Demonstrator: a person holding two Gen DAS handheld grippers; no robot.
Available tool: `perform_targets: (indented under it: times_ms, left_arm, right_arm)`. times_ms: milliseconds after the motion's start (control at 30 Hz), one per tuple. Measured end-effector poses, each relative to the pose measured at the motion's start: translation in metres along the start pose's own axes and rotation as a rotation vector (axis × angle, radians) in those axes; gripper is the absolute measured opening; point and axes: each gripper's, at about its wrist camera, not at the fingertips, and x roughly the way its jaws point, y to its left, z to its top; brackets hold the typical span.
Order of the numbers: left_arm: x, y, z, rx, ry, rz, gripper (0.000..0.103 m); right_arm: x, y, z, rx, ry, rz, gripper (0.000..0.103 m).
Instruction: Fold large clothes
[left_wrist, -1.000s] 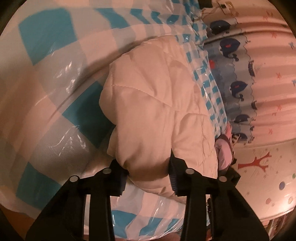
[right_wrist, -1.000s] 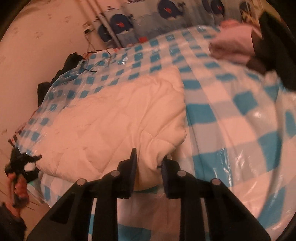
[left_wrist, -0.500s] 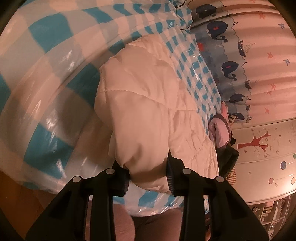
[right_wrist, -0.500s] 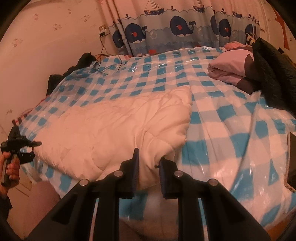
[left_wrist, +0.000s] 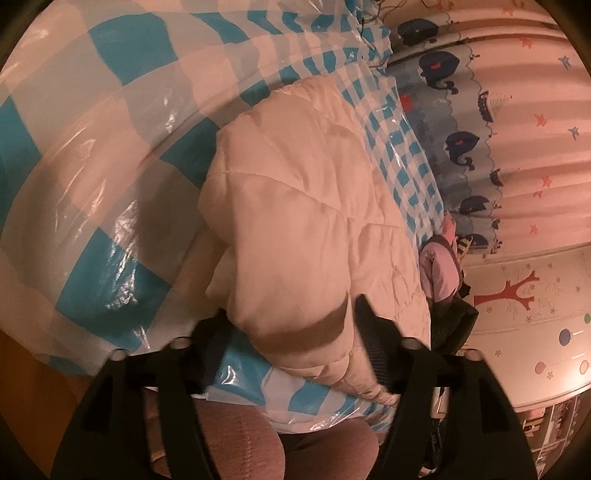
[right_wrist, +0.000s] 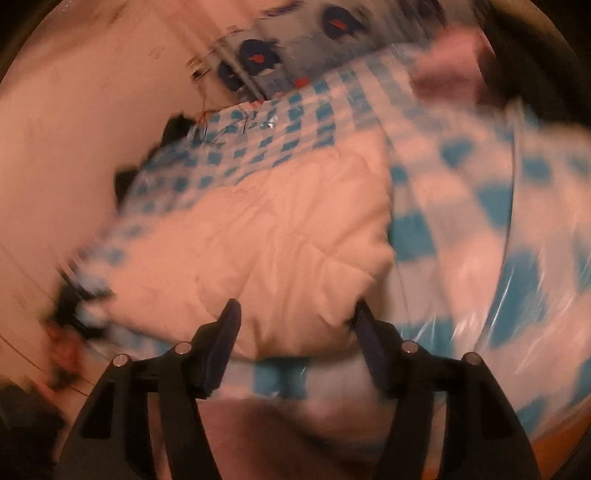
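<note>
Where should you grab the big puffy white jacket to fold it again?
Probably by the puffy white jacket's rolled near edge, where it bulges above the checkered cover. Come from the bed's near side, pinching one corner with each hand-held gripper; the flat, quilted middle offers no bulge to pinch.
</note>
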Motion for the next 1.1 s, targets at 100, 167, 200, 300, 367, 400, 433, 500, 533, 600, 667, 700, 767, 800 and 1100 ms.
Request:
perform_targets:
  times_ms: [100,167,200,300,367,400,433,500,533,600,667,700,767,800,1100]
  left_arm:
    - [0.001,0.008,0.0,-0.042,0.0,-0.047,0.073]
    - [0.003,0.008,0.001,-0.05,-0.01,-0.055,0.078]
    - [0.003,0.009,0.002,-0.055,-0.014,-0.062,0.078]
    - [0.001,0.011,0.003,-0.082,-0.038,-0.074,0.078]
    - [-0.003,0.015,0.006,-0.095,-0.054,-0.087,0.079]
    - [-0.004,0.016,0.006,-0.094,-0.056,-0.084,0.079]
    - [-0.004,0.018,0.008,-0.093,-0.051,-0.079,0.08]
    - [-0.001,0.019,0.009,-0.106,-0.043,-0.089,0.08]
    - [0.003,0.019,0.01,-0.114,-0.036,-0.098,0.081]
    - [0.012,0.015,0.01,-0.113,-0.02,-0.109,0.086]
    - [0.025,0.008,0.01,-0.112,-0.002,-0.099,0.086]
    - [0.029,0.005,0.01,-0.112,-0.009,-0.097,0.086]
    - [0.03,-0.001,0.008,-0.094,-0.025,-0.077,0.055]
    - [0.032,-0.005,0.009,-0.079,-0.019,-0.063,0.047]
    - [-0.005,-0.031,-0.011,0.021,-0.032,-0.104,0.031]
  right_arm:
    - [0.004,-0.031,0.0,0.173,0.025,0.151,0.062]
    - [0.009,-0.047,-0.001,0.268,0.043,0.22,0.064]
    - [0.013,-0.051,-0.001,0.298,0.055,0.235,0.064]
    - [0.017,-0.06,-0.006,0.355,0.068,0.233,0.064]
    - [0.018,-0.066,-0.01,0.396,0.069,0.254,0.064]
    - [0.02,-0.068,-0.011,0.414,0.067,0.268,0.064]
    - [0.021,-0.067,-0.011,0.418,0.061,0.282,0.064]
    - [0.024,-0.064,-0.006,0.415,0.054,0.293,0.067]
    - [0.028,-0.061,-0.001,0.419,0.049,0.301,0.071]
    - [0.039,-0.059,0.006,0.439,0.049,0.313,0.072]
    - [0.049,-0.06,0.011,0.477,0.046,0.322,0.07]
    - [0.05,-0.059,0.016,0.475,0.028,0.324,0.062]
    - [0.047,-0.057,0.023,0.466,0.002,0.327,0.034]
    - [0.043,-0.054,0.029,0.457,-0.015,0.341,0.031]
    - [-0.005,-0.035,0.031,0.325,-0.062,0.321,0.026]
